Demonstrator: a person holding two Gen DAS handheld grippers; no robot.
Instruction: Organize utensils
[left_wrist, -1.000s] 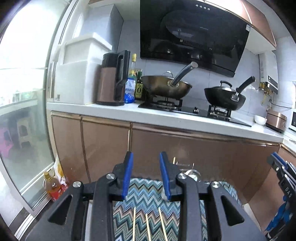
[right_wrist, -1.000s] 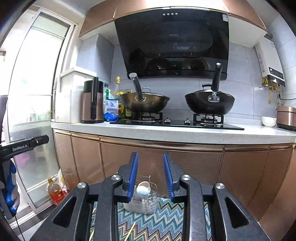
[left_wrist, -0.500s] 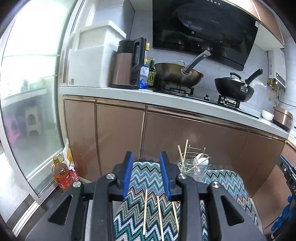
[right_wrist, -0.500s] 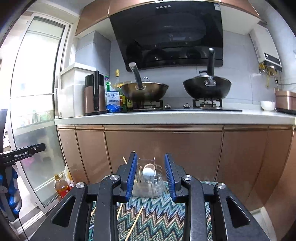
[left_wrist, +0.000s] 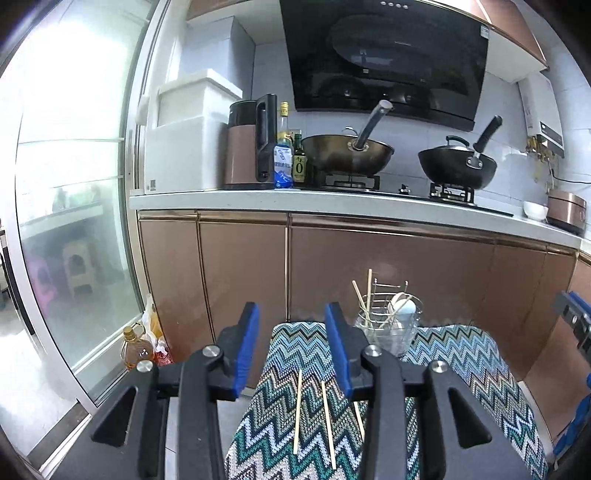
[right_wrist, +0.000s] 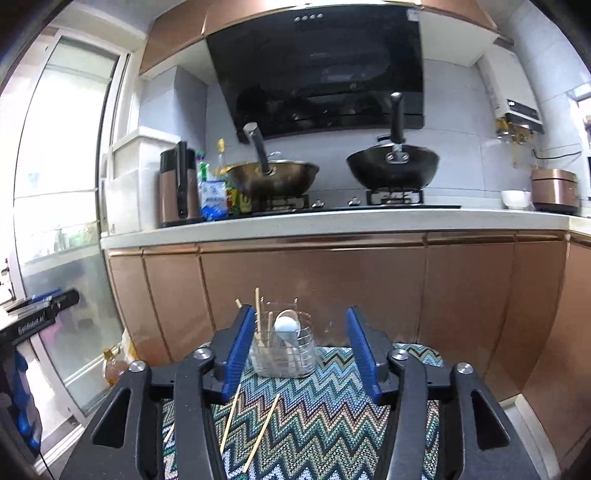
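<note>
Now the right gripper (right_wrist: 301, 349) gapes wider before the utensil holder (right_wrist: 283, 354).

Both wrist views look forward and slightly down along their own jaws, toward the kitchen counter (left_wrist: 332, 201) and the cabinets beneath. Left view sits left of and farther from the utensil holder (left_wrist: 388, 325); right view faces the utensil holder (right_wrist: 284, 349) nearly head-on, closer. Shared: zigzag cloth (left_wrist: 461, 354), loose chopsticks (right_wrist: 231, 421), stove pans.
</note>
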